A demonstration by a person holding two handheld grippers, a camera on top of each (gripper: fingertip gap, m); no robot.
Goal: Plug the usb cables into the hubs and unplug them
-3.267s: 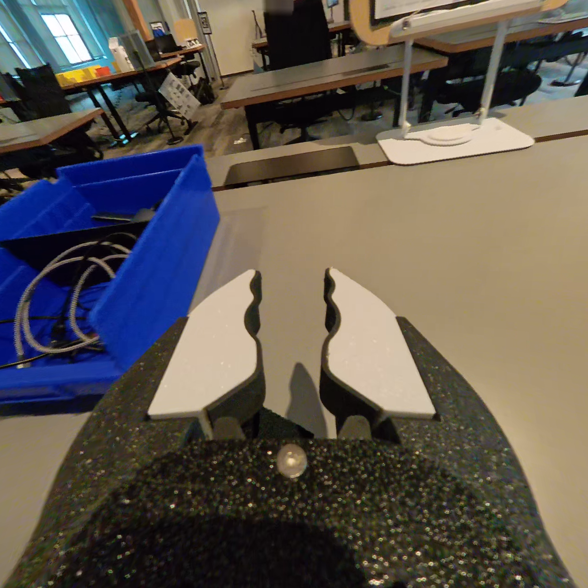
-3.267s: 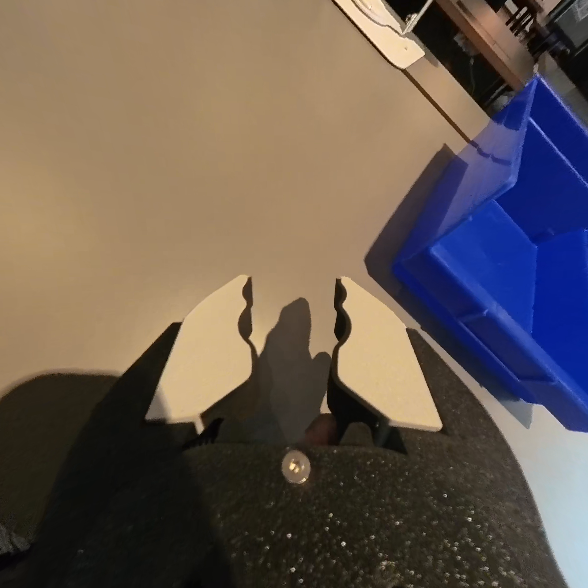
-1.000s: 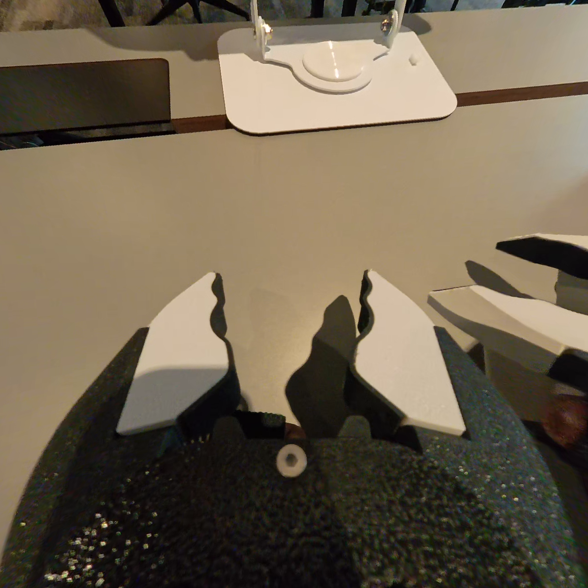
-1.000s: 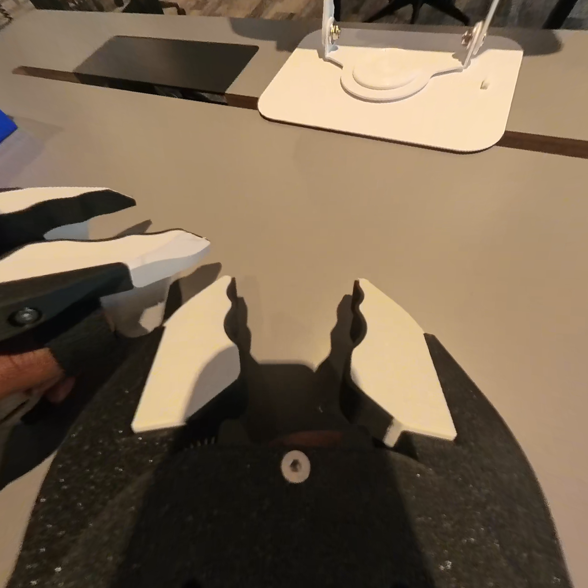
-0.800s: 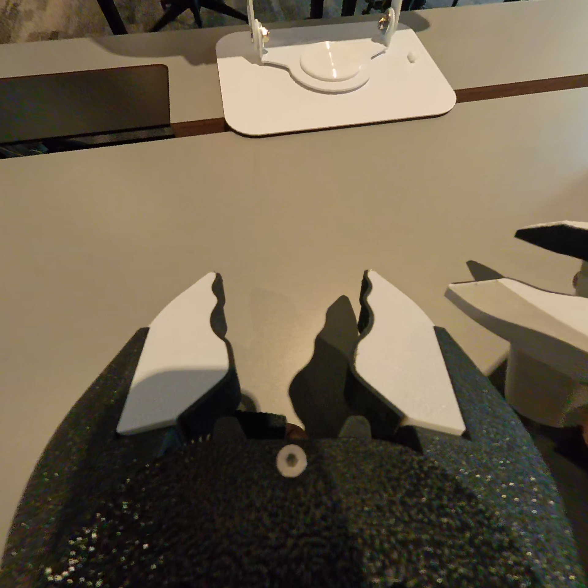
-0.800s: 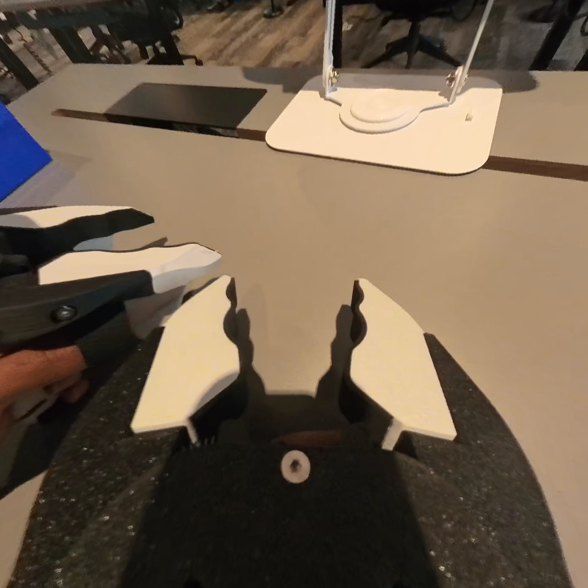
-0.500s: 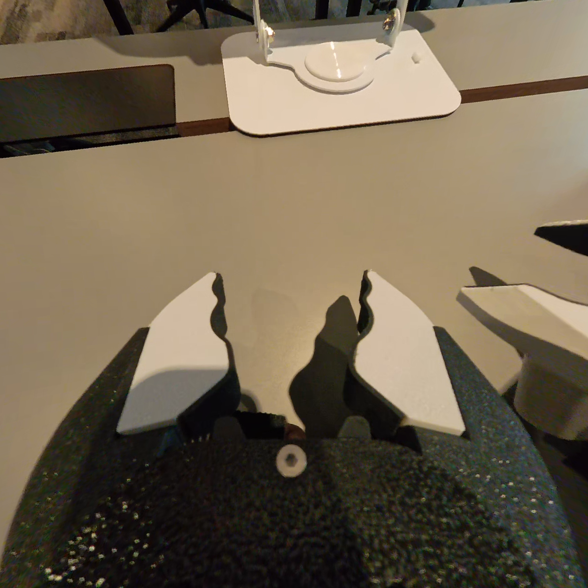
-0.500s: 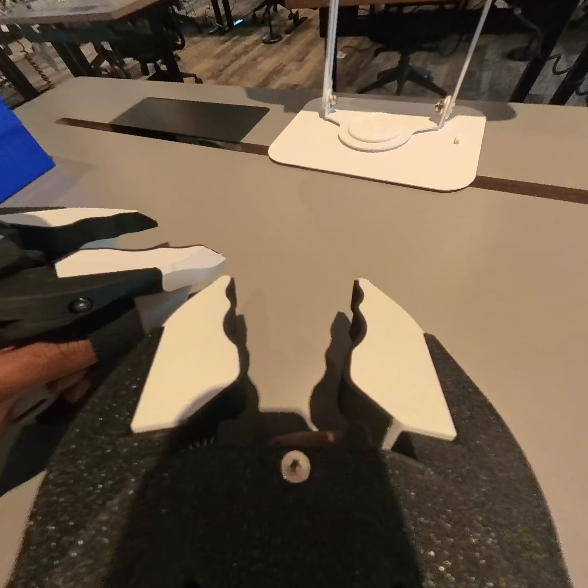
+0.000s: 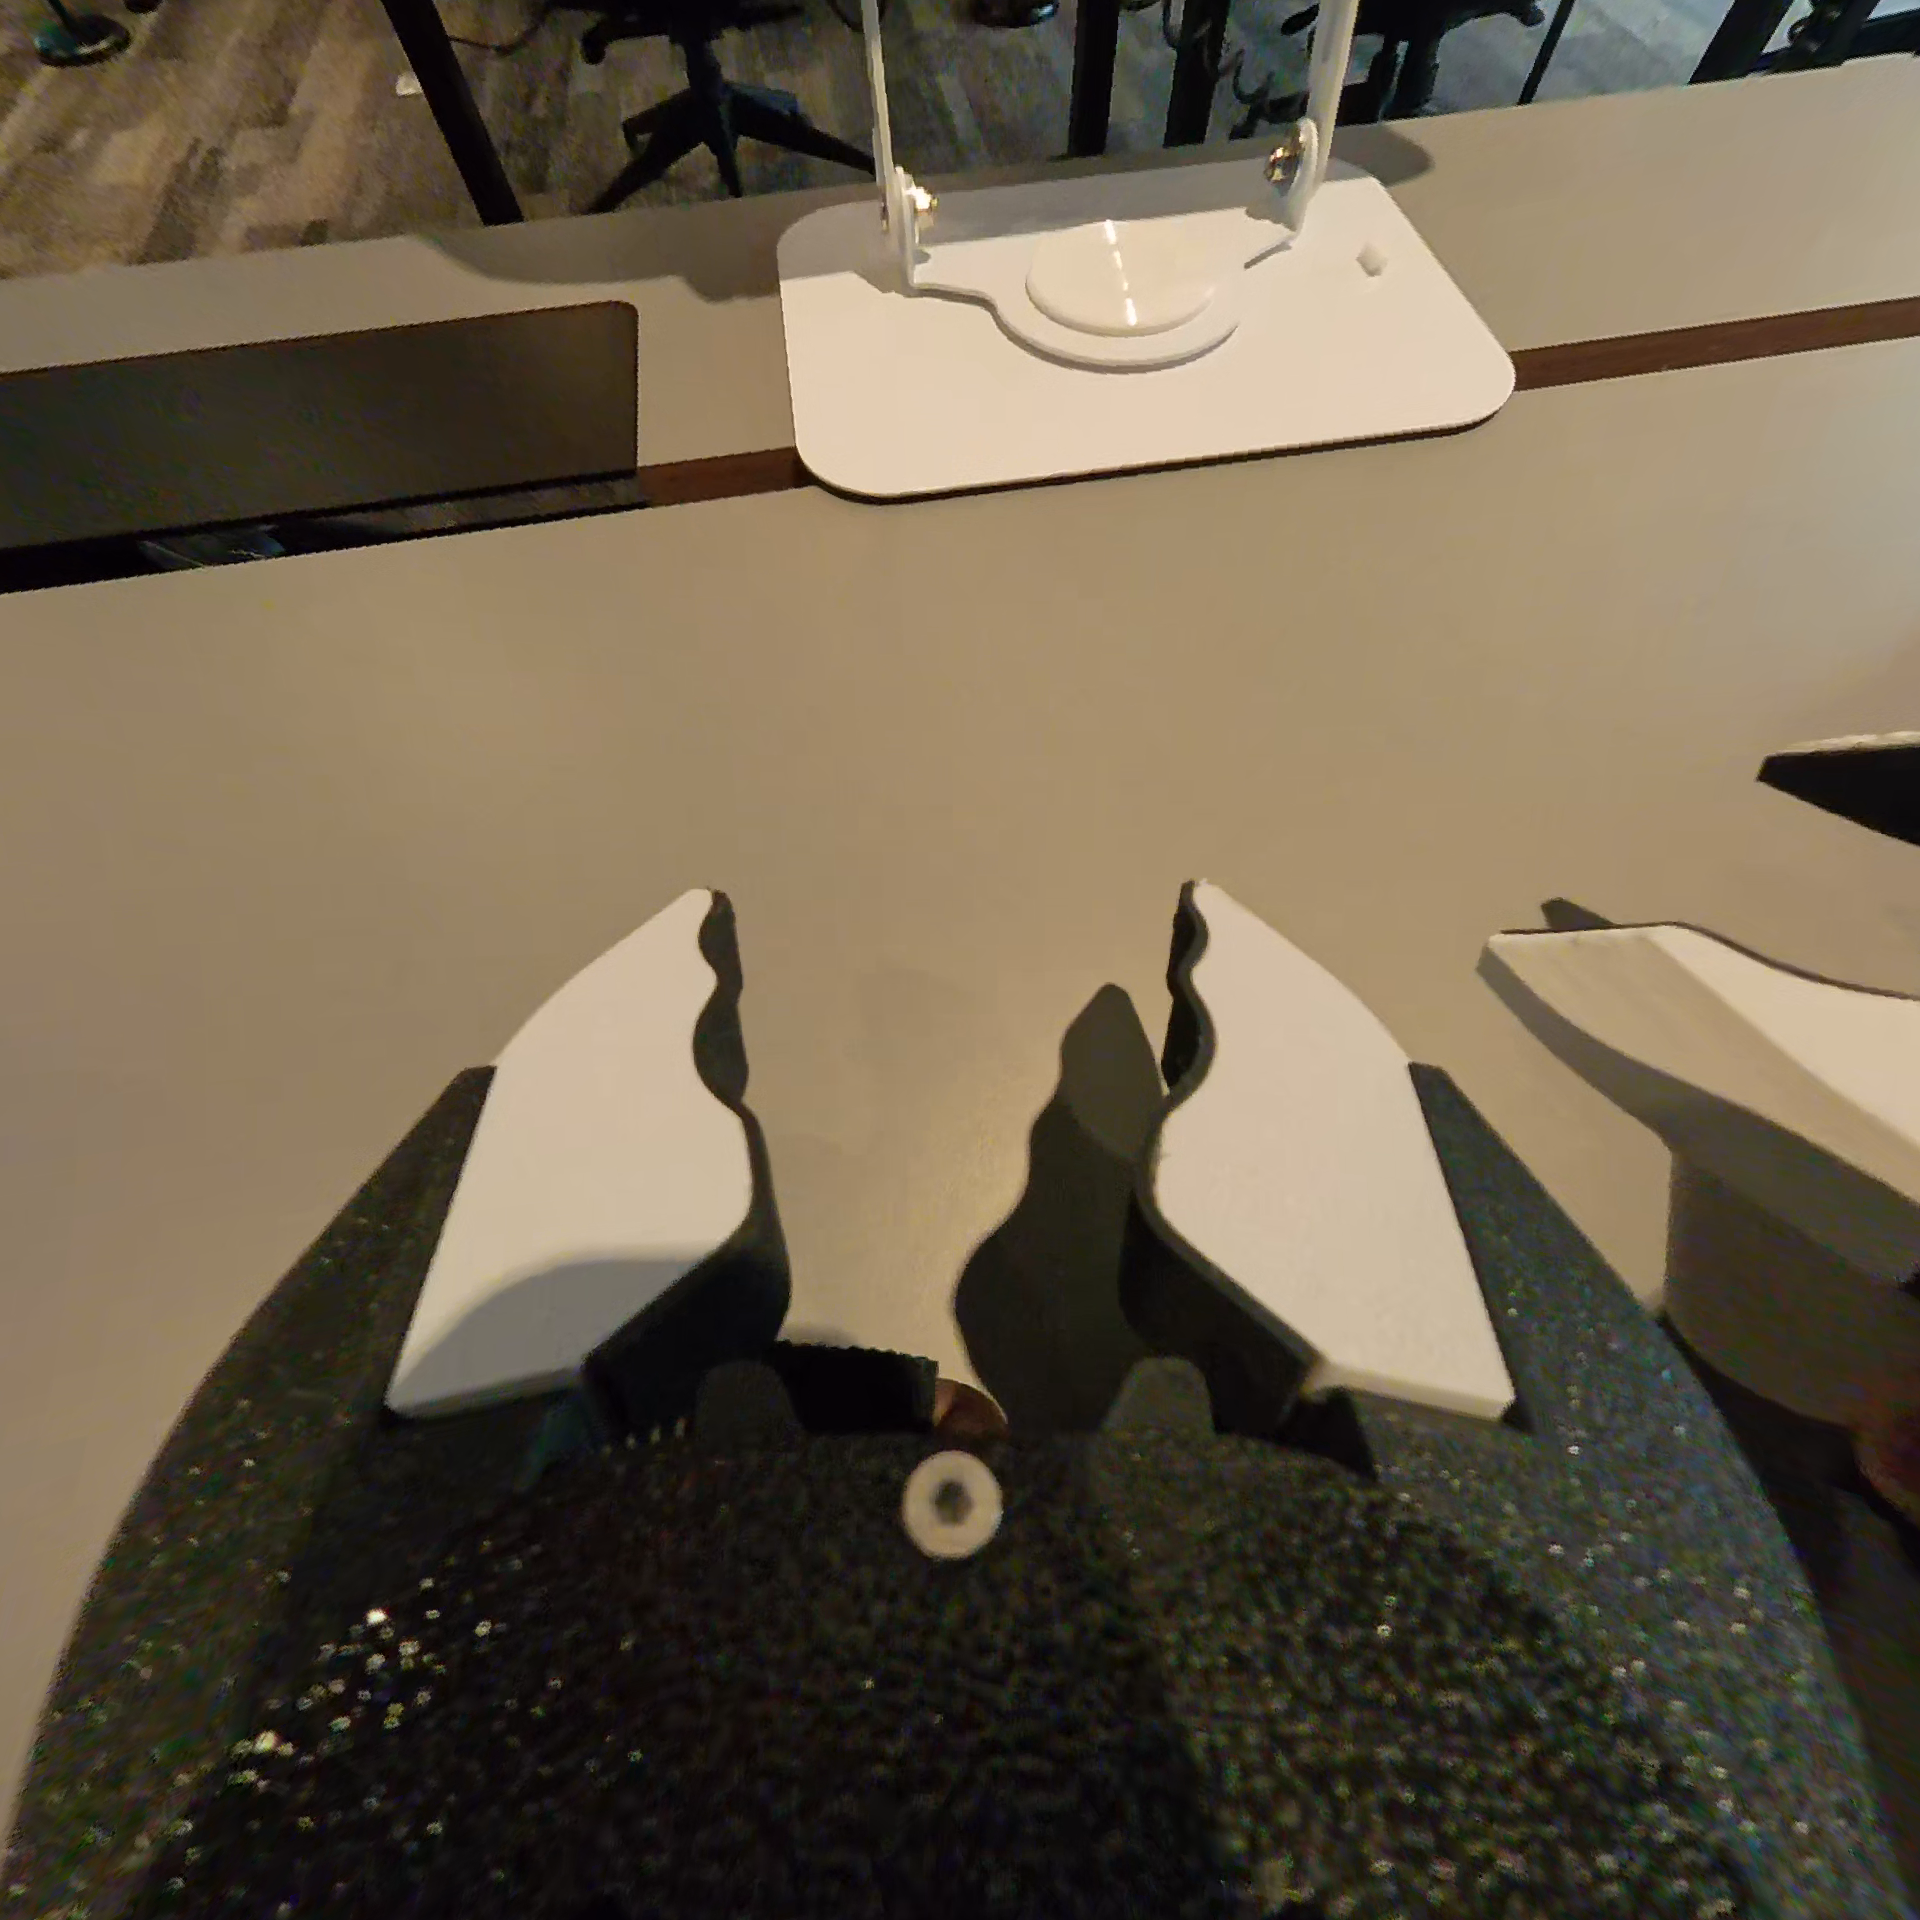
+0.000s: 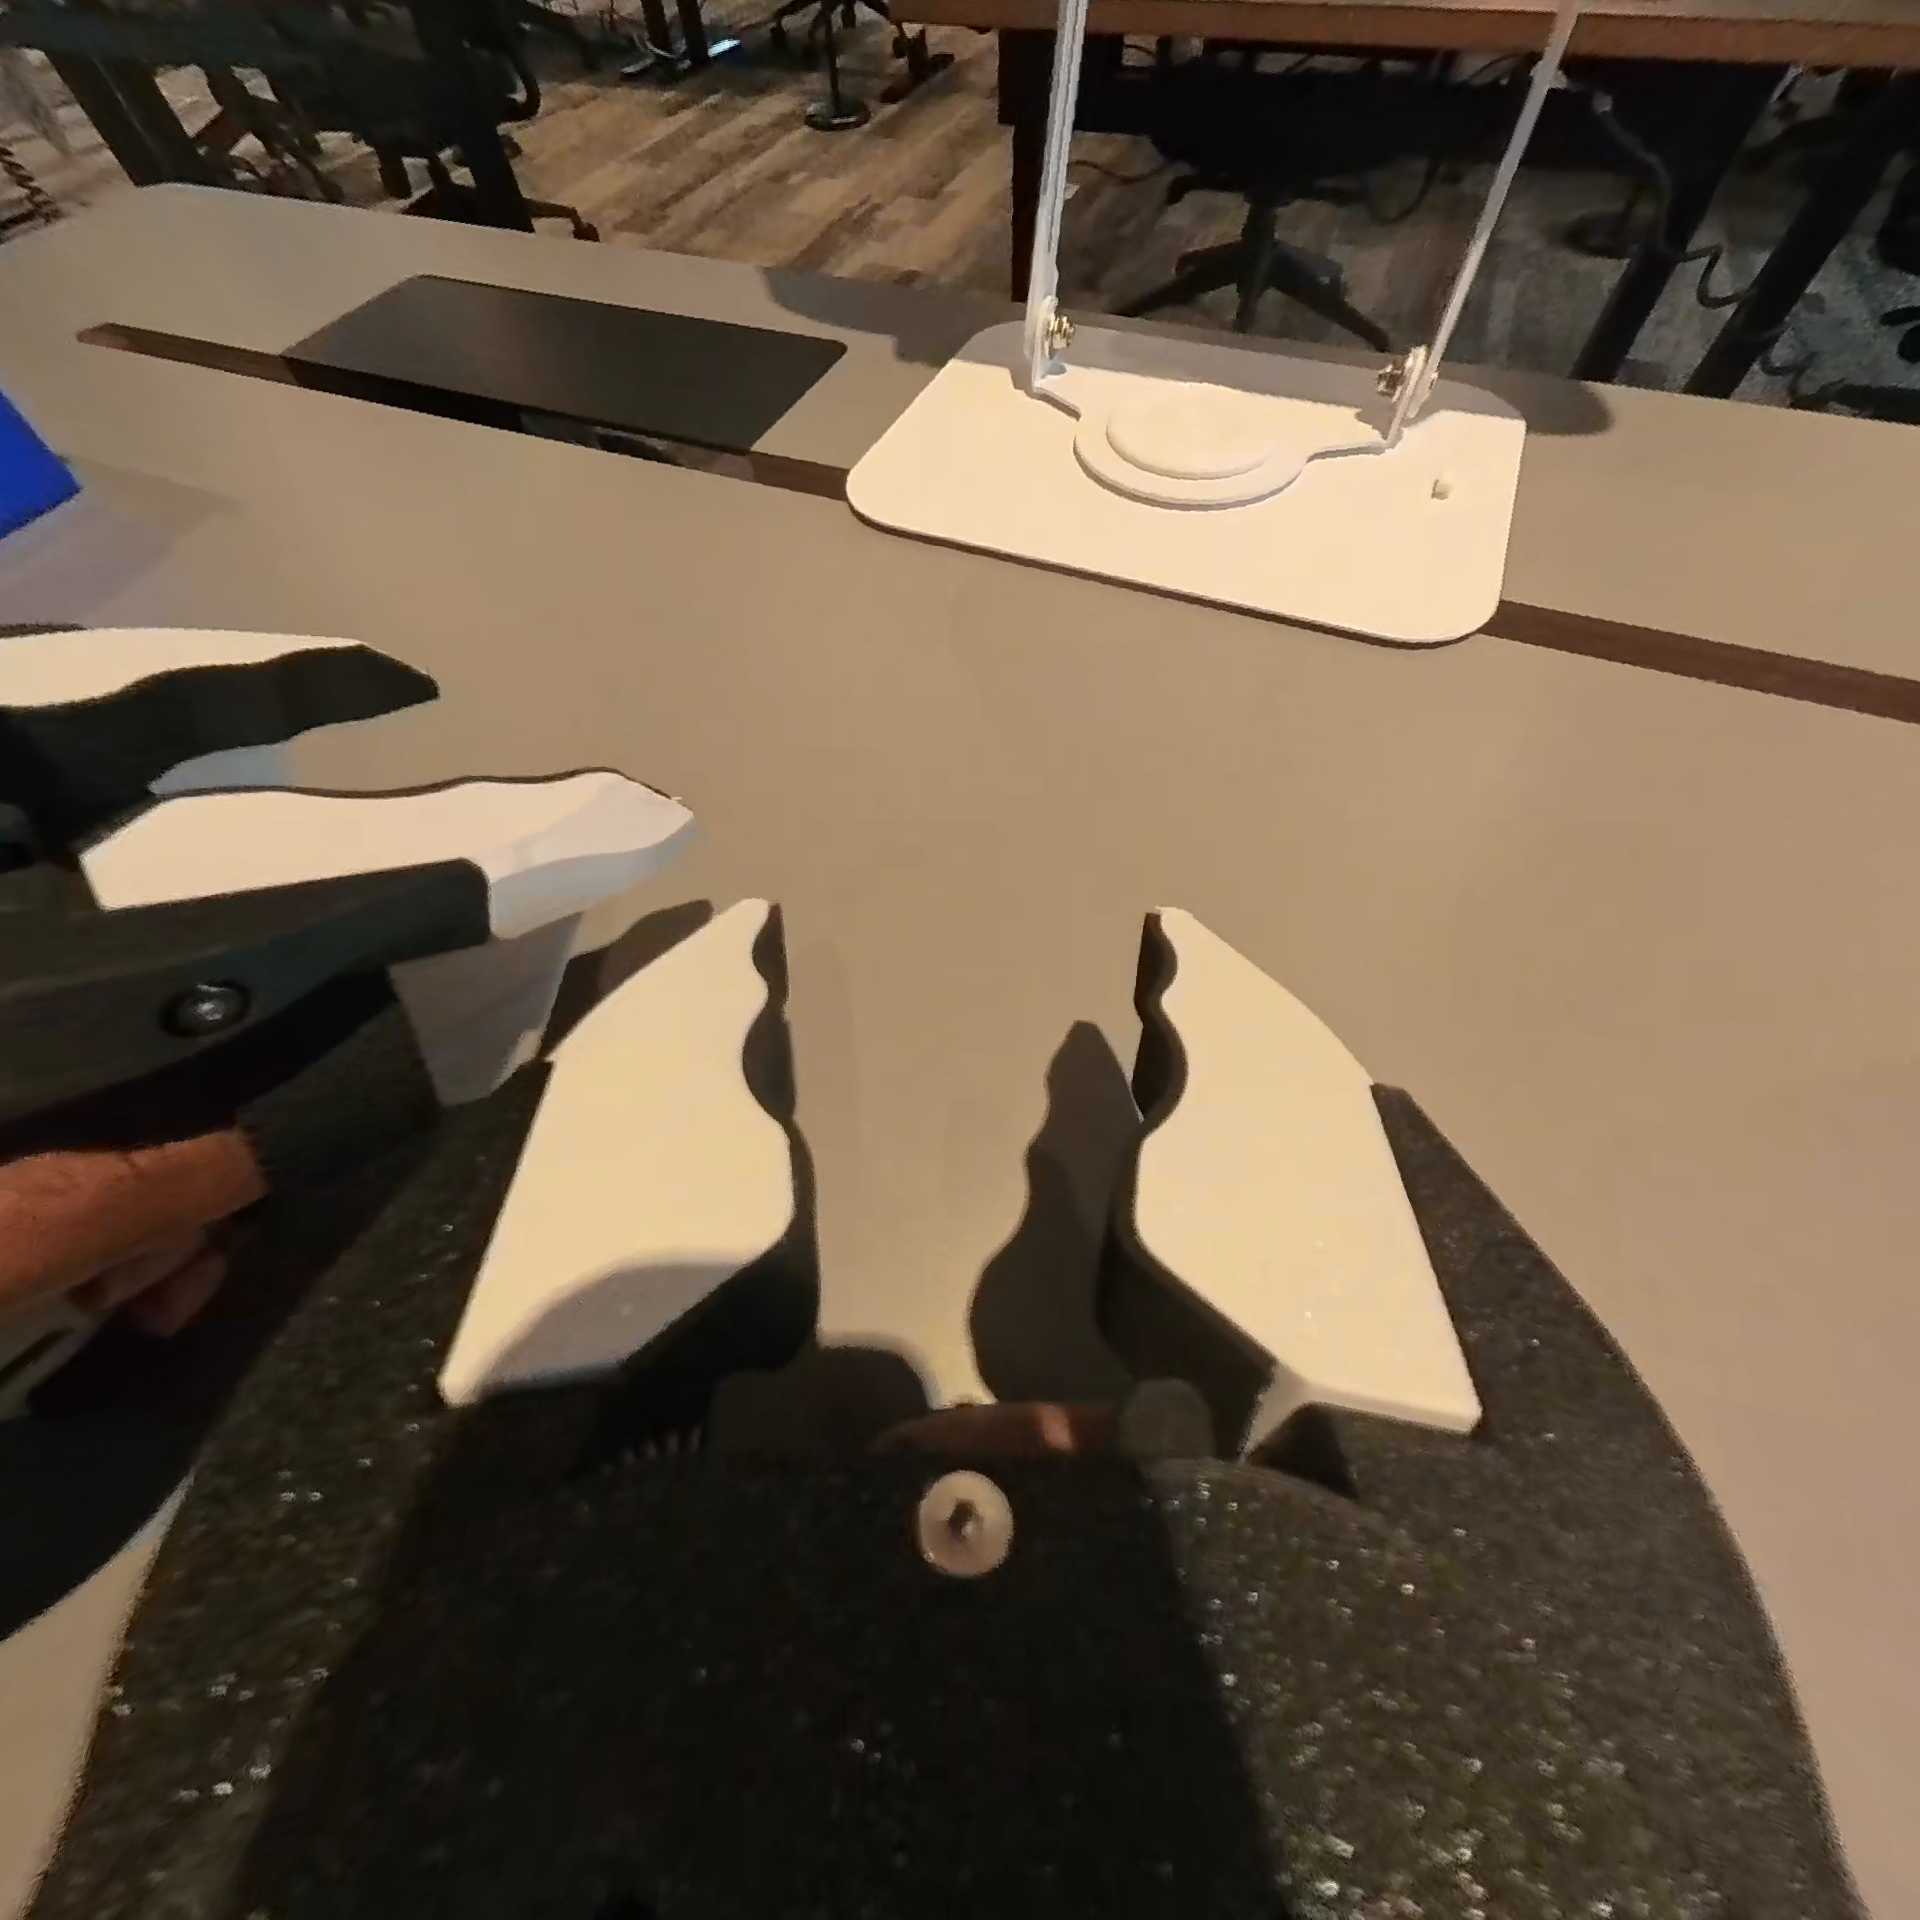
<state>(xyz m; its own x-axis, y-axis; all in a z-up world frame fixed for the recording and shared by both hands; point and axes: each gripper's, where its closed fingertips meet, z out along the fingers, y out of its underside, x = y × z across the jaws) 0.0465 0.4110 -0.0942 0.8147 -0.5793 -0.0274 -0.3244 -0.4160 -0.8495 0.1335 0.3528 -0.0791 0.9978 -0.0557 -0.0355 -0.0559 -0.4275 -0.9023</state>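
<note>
No USB cable and no hub shows in either view. My left gripper (image 9: 954, 896) is open and empty above the grey table (image 9: 935, 707). My right gripper (image 10: 958, 912) is open and empty above the same table (image 10: 1247, 790). The two grippers are side by side and close together. The right gripper's white fingers (image 9: 1662, 1018) show at the right edge of the left wrist view. The left gripper's white fingers (image 10: 416, 842) show at the left edge of the right wrist view, held by a hand (image 10: 114, 1216).
A white stand base (image 9: 1132, 384) with two thin uprights sits at the far side of the table; it also shows in the right wrist view (image 10: 1195, 520). A black panel (image 9: 312, 405) lies left of it (image 10: 561, 353). A blue object (image 10: 26, 468) is at far left. Office chairs stand beyond.
Both wrist cameras have tilted up and pulled back, so the floor and chairs beyond the table now show. Both grippers stay open and empty.
</note>
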